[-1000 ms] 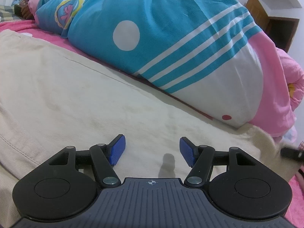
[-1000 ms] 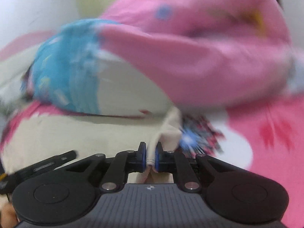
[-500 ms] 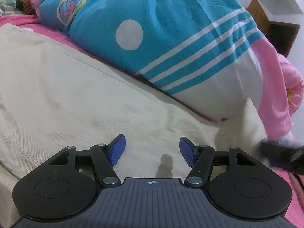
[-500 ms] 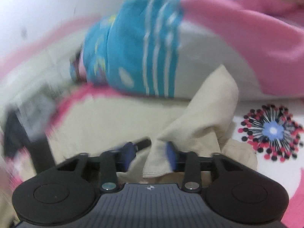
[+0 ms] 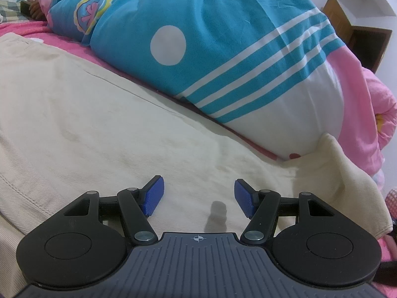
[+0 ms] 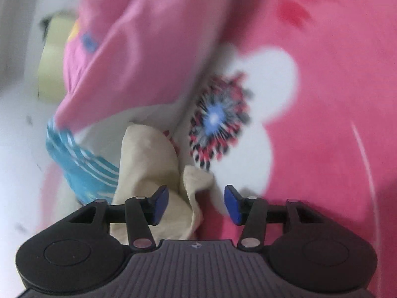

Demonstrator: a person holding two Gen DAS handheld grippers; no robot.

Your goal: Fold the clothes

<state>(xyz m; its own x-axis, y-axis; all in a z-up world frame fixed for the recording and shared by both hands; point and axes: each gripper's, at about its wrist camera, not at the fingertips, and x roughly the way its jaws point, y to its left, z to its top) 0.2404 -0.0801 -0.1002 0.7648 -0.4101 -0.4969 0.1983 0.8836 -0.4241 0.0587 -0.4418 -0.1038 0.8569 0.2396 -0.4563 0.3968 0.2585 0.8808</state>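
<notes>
- The cream garment (image 5: 104, 114) lies spread flat over the pink bedsheet (image 5: 32, 28) — a pale, finely ribbed cloth with a stitched seam along its near edge and a long crease across it.
- Its far corner (image 5: 347, 173) stands up in a soft peak against the blue-and-white striped quilt (image 5: 223, 37).
- The left gripper (image 5: 198, 196) hovers just over the cloth, blue pads apart, nothing between them.
- In the blurred right wrist view the right gripper (image 6: 196, 204) has its jaws opening; a crumpled fold of the garment (image 6: 148, 159) sits between the pads, loose — not pressed.
- Beyond it is a flower print (image 6: 218, 121) on the sheet.
</notes>
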